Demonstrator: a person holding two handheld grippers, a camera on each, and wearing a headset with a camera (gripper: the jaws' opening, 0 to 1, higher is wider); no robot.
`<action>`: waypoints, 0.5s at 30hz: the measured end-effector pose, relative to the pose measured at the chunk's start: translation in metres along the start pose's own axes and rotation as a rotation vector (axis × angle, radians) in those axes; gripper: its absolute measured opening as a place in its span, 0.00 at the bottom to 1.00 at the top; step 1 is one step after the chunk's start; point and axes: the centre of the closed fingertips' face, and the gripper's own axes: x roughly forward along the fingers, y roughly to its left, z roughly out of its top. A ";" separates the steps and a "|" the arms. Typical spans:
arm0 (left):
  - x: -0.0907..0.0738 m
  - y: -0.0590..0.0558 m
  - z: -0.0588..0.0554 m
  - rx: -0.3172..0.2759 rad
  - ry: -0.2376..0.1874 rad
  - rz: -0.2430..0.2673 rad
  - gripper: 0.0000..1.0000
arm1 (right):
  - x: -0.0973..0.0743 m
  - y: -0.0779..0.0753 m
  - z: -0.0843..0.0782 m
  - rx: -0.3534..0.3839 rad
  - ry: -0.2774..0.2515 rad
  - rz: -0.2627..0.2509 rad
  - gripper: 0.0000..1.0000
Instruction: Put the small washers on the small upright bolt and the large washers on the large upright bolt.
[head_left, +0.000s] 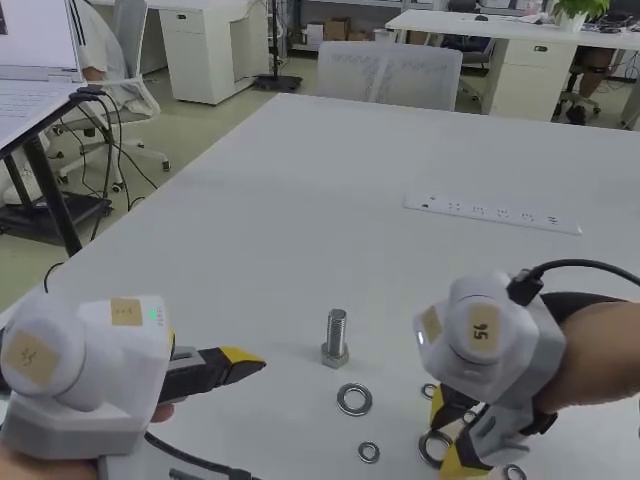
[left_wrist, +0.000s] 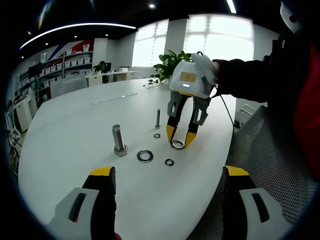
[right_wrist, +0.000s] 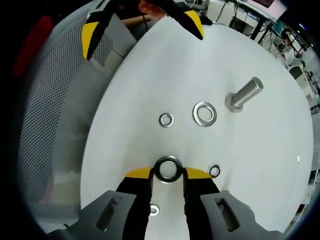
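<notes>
We find large bolt (head_left: 336, 335) and small bolt (left_wrist: 158, 118) bare, washers (head_left: 354, 399) loose on the tabletop (head_left: 300, 200); left tool (left_wrist: 167, 175) wide, right tool (left_wrist: 181, 137) narrowly flanking one large washer (right_wrist: 168, 169), grip unconfirmed.

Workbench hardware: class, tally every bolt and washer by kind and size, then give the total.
large bolt: 1
small bolt: 1
large washers: 2
small washers: 3
Total: 7
</notes>
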 end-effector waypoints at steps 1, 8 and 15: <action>0.000 0.000 0.000 0.001 0.001 0.000 0.88 | 0.000 0.000 0.000 0.000 0.003 0.001 0.25; 0.001 0.000 0.001 0.006 0.000 -0.001 0.87 | 0.000 0.000 -0.001 0.009 0.022 -0.002 0.25; 0.001 0.001 0.002 0.014 0.000 0.007 0.87 | 0.002 -0.001 0.000 0.007 0.065 -0.004 0.25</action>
